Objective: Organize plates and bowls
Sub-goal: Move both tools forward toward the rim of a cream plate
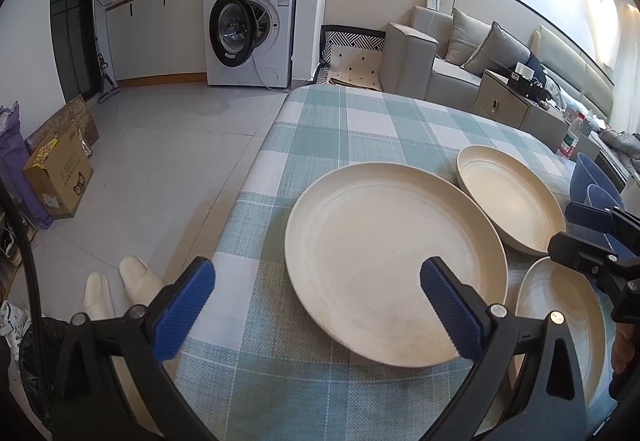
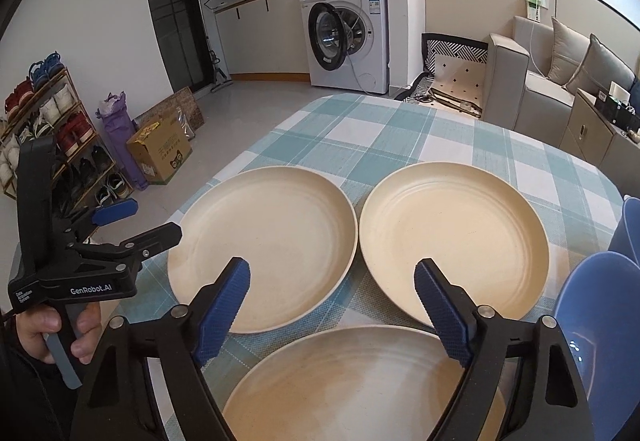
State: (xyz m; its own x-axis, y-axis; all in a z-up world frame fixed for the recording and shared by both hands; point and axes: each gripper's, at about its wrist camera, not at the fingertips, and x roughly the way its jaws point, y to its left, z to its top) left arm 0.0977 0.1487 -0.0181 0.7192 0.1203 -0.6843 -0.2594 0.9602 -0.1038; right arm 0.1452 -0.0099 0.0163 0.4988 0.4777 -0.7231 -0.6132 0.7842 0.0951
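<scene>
Below the right gripper (image 2: 332, 305): nearest plate (image 2: 360, 381); jaws apart.

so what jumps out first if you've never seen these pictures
Three cream plates lie apart on a checked tablecloth, with blue bowls at the right edge. Both grippers, left and right, hover open above them. A washing machine stands behind with its door open.
</scene>
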